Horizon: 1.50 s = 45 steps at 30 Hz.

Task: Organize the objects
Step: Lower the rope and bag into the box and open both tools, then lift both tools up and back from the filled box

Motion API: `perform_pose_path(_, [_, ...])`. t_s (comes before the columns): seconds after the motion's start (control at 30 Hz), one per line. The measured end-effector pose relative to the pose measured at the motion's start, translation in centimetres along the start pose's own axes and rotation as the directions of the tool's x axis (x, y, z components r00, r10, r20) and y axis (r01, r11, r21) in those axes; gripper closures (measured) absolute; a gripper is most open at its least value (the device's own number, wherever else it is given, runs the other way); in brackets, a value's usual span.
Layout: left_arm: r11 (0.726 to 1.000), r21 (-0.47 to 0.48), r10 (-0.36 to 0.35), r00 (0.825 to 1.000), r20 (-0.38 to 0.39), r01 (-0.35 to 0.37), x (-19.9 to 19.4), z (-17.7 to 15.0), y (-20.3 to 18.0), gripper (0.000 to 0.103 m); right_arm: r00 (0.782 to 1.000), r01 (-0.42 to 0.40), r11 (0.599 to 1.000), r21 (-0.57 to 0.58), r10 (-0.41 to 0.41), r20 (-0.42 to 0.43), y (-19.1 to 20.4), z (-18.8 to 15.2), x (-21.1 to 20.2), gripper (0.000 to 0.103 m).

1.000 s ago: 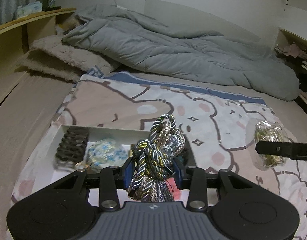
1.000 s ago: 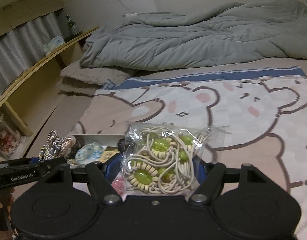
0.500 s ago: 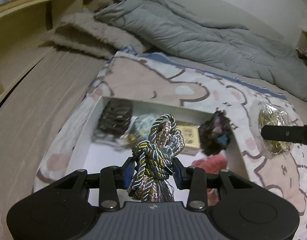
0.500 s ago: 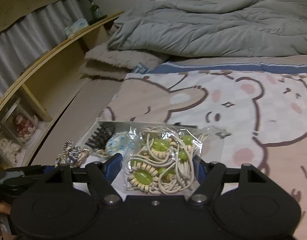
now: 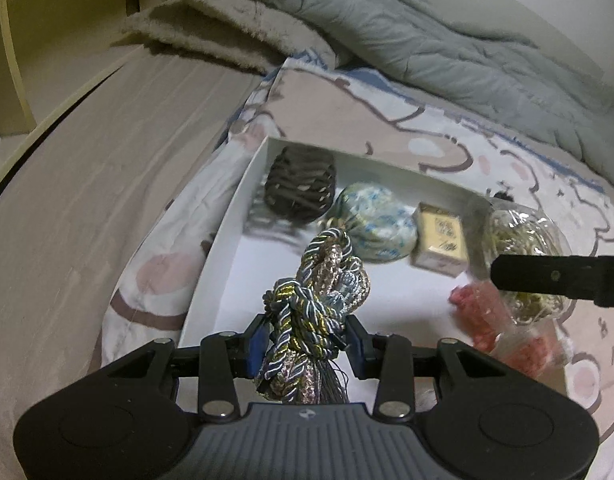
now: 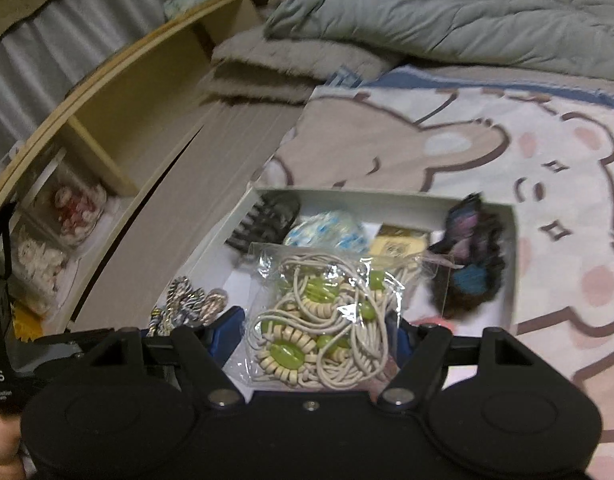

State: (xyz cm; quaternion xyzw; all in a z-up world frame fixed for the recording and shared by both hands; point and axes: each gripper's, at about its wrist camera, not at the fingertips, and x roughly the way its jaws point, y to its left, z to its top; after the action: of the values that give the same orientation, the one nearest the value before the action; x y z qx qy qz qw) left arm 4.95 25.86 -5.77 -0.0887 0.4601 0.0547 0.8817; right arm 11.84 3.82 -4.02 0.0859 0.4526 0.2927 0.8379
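Braided blue-and-gold cord (image 5: pixel 315 312) sits clamped in the left gripper (image 5: pixel 307 344), hanging over the white box (image 5: pixel 223 248) near its front left corner; inside, along the far wall, lie a dark claw clip (image 5: pixel 301 186), a blue floral pouch (image 5: pixel 373 228) and a small gold carton (image 5: pixel 441 240). Over to the right wrist view: the right gripper (image 6: pixel 315 340) pinches a clear bag of beaded hair ties (image 6: pixel 327 320) above the box's middle, and a dark butterfly clip (image 6: pixel 471 256) rests against the right wall, all on the bear-print blanket (image 6: pixel 547 168).

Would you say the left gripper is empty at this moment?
No, the left gripper is shut on a braided cord bundle, held above the white box.
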Motion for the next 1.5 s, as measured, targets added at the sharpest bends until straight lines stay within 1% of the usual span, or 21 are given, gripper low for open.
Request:
perform_pose_path(0.2, [1.000,0.000,0.002,1.000,-0.019,-0.002,0.7,-0.3,0.9,0.061,0.999,-0.019,1.000,0.000,0.019,-0.050,1.0,-0.3,2.2,0.029])
perform_pose_path(0.37, [1.000,-0.011,0.000,1.000,-0.031,-0.001,0.9,-0.6,1.4,0.060,0.998,-0.036,0.999,0.008,0.037,-0.055,1.5,-0.3,3.5,0.028])
perform_pose_path(0.4, [1.000,-0.010,-0.003,0.999,-0.034,0.003,1.0,-0.6,1.5,0.057,0.997,-0.044,0.999,0.009,0.045,-0.057,1.5,-0.3,3.8,0.027])
perform_pose_path(0.43, [1.000,-0.018,-0.007,0.999,-0.039,0.006,1.0,-0.6,1.7,0.041,0.997,-0.052,0.999,0.010,0.053,-0.063,1.6,-0.4,4.1,0.021])
perform_pose_path(0.47, [0.999,-0.037,-0.007,0.999,-0.038,0.005,0.9,-0.7,1.9,0.023,0.996,-0.056,0.998,0.013,0.057,-0.067,1.6,-0.4,4.3,0.015])
perform_pose_path(0.5, [0.999,-0.047,-0.002,0.999,-0.033,0.001,0.8,-0.7,2.0,0.018,0.996,-0.051,0.999,0.019,0.052,-0.072,1.6,-0.4,4.4,0.002])
perform_pose_path(0.53, [0.999,-0.045,0.003,1.000,-0.022,-0.004,0.6,-0.7,2.0,0.017,0.997,-0.041,0.999,0.020,0.042,-0.071,1.6,-0.4,4.4,0.001])
perform_pose_path(0.63, [0.998,-0.056,-0.003,1.000,-0.015,0.002,0.4,-0.4,2.2,0.017,0.998,-0.030,1.000,0.000,0.030,-0.058,1.5,-0.2,4.0,0.001])
perform_pose_path(0.7, [0.998,-0.065,-0.004,1.000,-0.016,0.003,0.3,-0.4,2.2,0.017,0.999,-0.021,1.000,0.009,0.022,-0.049,1.1,-0.1,3.6,0.001])
perform_pose_path(0.97, [0.999,-0.049,0.008,1.000,-0.016,-0.009,0.2,-0.4,1.8,0.017,0.999,-0.019,1.000,0.024,0.020,-0.029,0.5,0.3,2.8,0.001])
perform_pose_path(1.33, [0.999,-0.047,0.014,1.000,-0.005,-0.015,-0.7,-0.5,1.4,0.017,1.000,-0.024,1.000,-0.007,0.024,-0.021,0.7,0.1,1.7,0.001])
perform_pose_path(1.5, [0.999,-0.049,0.017,1.000,0.002,-0.017,-1.3,-0.5,0.9,0.017,1.000,-0.016,0.999,-0.047,0.016,-0.001,0.6,0.0,0.6,0.000])
